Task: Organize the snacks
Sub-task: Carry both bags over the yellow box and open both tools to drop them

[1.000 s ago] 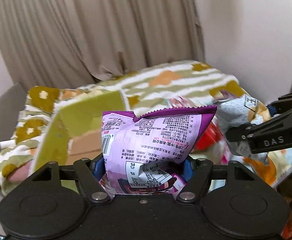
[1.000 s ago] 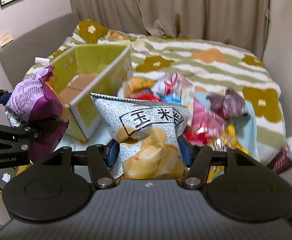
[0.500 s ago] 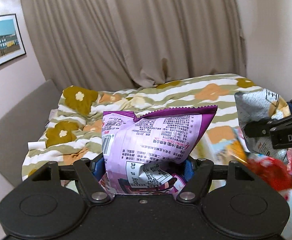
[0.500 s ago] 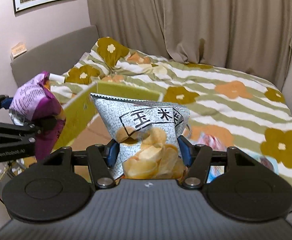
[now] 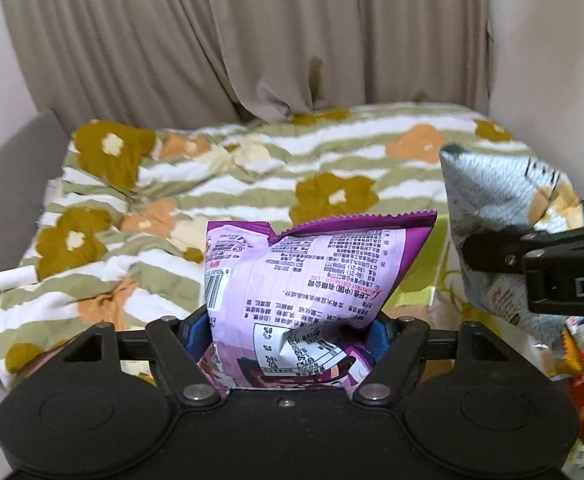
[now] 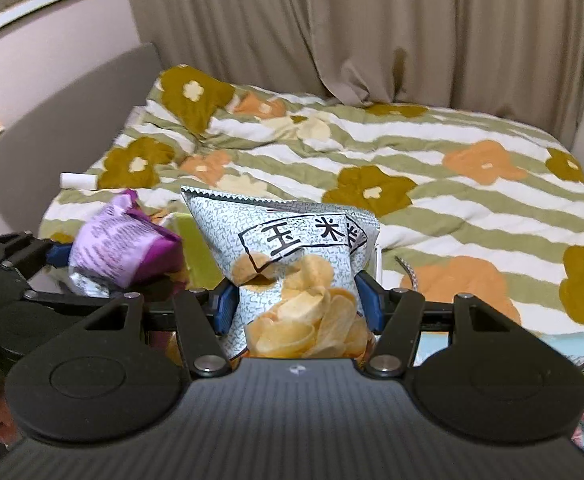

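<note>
L tongs [image 5: 292,332]: gripped purple snack bag [image 5: 312,276], jaws just eased wider
R tongs [image 6: 298,306]: clamped on grey chip bag [image 6: 292,268]
Below: floral bed [image 6: 432,184]

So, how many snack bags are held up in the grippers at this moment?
2. The purple bag is in the left gripper, and the grey chip bag is in the right gripper. More packets lie at the picture edges, partly hidden.
</note>
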Demonstrator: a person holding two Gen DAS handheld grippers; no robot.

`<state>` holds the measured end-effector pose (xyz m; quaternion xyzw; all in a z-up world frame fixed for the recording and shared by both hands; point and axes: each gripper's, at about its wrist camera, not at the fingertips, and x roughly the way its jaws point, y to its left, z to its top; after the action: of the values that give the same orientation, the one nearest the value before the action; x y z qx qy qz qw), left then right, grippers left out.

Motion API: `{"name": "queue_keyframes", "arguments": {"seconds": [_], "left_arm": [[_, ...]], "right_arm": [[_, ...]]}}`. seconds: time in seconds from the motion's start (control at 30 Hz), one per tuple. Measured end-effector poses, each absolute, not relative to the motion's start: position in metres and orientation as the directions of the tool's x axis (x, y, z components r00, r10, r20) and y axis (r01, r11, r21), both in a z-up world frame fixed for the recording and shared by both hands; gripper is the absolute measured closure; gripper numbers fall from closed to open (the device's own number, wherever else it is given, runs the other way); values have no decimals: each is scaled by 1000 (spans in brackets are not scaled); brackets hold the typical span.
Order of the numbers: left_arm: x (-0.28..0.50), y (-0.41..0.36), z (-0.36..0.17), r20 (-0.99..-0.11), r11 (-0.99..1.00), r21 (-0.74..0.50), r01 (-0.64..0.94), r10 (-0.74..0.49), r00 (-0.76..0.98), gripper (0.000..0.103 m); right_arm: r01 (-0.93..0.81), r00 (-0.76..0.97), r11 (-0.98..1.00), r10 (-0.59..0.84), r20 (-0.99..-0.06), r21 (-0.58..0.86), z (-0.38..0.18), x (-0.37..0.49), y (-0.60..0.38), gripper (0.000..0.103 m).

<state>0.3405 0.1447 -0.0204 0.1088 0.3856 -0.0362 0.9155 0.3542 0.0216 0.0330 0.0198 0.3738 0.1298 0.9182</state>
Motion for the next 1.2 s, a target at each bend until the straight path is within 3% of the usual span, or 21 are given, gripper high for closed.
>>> {"name": "queue_keyframes", "arguments": {"seconds": [0.07,0.17,0.47,1.03,1.07,1.17,1.2], "left_arm": [[350,144,-31,-736,971,168,172,7,677,21],[358,146,-45,-759,967,146,209,-26,651,7],[360,163,-45,-769,977,114,182,-29,639,6],[344,194,-30,-747,990,144,4,107,656,1],[344,196,-31,-746,990,138,-6,108,657,1],[342,201,-35,-739,992,121,-33,112,664,1],[341,202,-37,-740,992,121,-38,115,663,1]], "right_arm": [[-195,681,973,227,-696,127,25,362,26,28],[-160,670,979,200,-715,124,16,372,30,28],[-166,643,977,208,-737,131,2,382,37,28],[-308,573,938,315,-757,158,-16,426,76,27],[-305,574,940,307,-759,150,-20,429,78,26],[-300,573,946,284,-769,125,-34,436,79,0],[-299,568,946,283,-773,126,-37,438,78,0]]}}
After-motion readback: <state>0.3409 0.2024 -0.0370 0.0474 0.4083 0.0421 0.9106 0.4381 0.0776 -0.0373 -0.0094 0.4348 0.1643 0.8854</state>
